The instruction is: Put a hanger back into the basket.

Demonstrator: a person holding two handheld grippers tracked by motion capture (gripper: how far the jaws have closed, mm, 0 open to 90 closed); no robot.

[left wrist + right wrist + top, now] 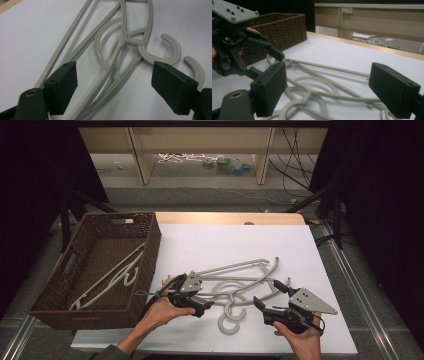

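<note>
L gripper (113, 82) open over hangers (117, 62), hooks prob. toward person.

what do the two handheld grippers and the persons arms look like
Both are black handheld grippers: the left gripper and right gripper each carry a grey three-cornered plate with small holes on top. Their jaws end in thick, dark rectangular pads with small holes, and a brass-coloured ring sits at a jaw base. A thin dark cable trails from the left one. A grey-green sleeve shows on the left arm.
</note>
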